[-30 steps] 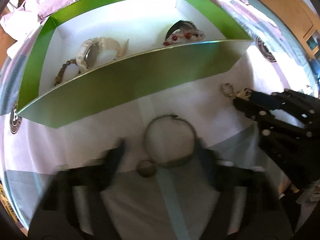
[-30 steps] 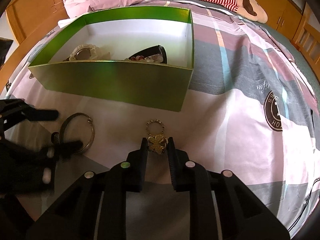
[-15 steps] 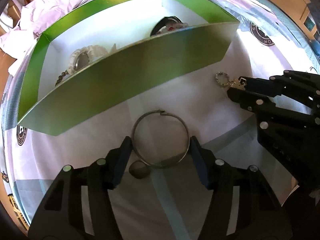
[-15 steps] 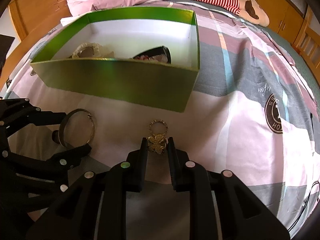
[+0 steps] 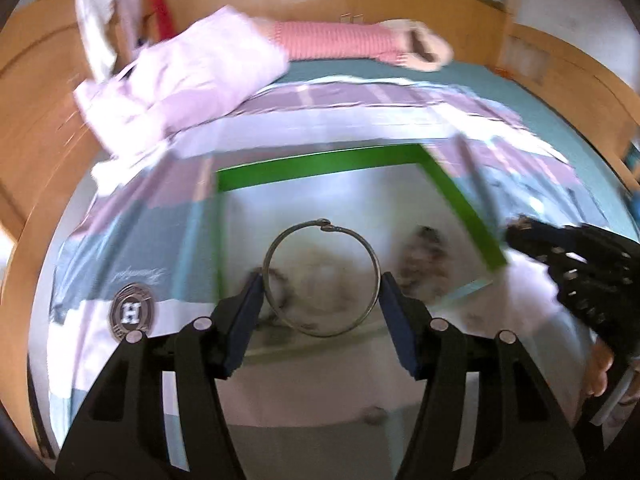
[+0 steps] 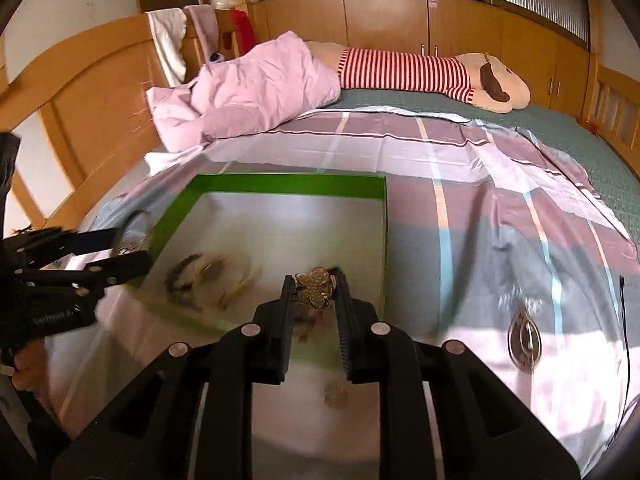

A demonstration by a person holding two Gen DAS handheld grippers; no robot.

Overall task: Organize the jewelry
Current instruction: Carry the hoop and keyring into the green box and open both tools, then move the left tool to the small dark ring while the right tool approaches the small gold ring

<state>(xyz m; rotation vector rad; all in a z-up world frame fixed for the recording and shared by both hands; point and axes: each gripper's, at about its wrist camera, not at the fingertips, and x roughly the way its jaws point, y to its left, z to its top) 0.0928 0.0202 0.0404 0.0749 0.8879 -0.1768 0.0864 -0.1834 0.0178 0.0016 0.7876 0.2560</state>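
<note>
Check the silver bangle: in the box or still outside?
Outside: the silver bangle is clamped between the left gripper's fingers, held above the open green box.

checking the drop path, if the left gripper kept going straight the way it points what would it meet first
Probably the white floor of the green box: the left gripper, holding the metal ring, points down into it. Blur hides the depth.

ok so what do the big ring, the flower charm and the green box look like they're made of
The ring looks like thin grey metal wire with a dull shine and a hooked clasp at the top. The flower charm seems gold-toned metal, its petals studded and glinting. The green box looks like glossy card: thin flat walls, green outside, pale inside, though blur leaves that open.
</note>
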